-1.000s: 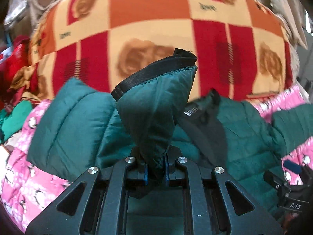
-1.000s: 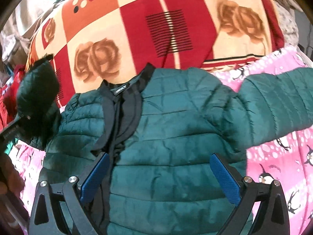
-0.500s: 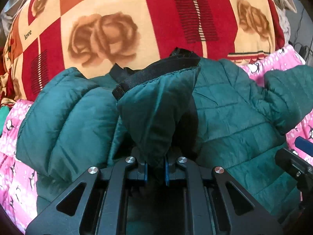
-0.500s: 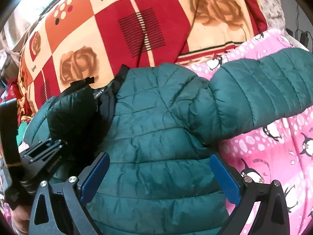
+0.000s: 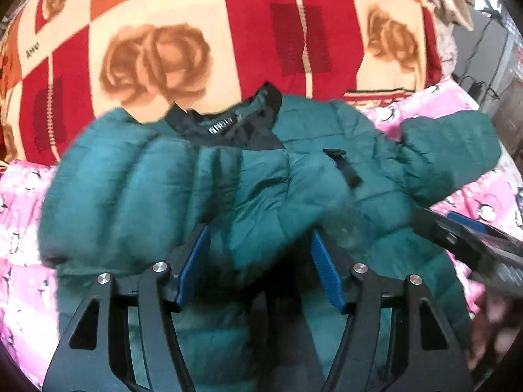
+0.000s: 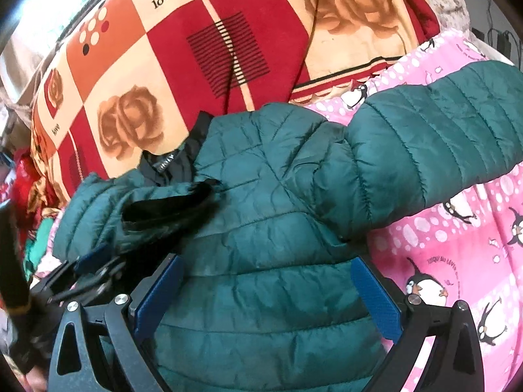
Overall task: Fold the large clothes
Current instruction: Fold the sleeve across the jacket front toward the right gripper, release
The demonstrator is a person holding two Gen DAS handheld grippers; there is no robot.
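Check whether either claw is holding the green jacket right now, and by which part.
Nothing is held. The left claw is open over the folded-in sleeve of the jacket; the right claw is open too.

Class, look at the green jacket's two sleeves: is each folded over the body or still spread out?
One folded, one spread: left sleeve lies across the jacket front; right sleeve extends onto the pink blanket.

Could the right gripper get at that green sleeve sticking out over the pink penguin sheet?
Probably yes. The right gripper is open above the jacket, and the sleeve lies uncovered on the sheet to its right, with nothing in between.
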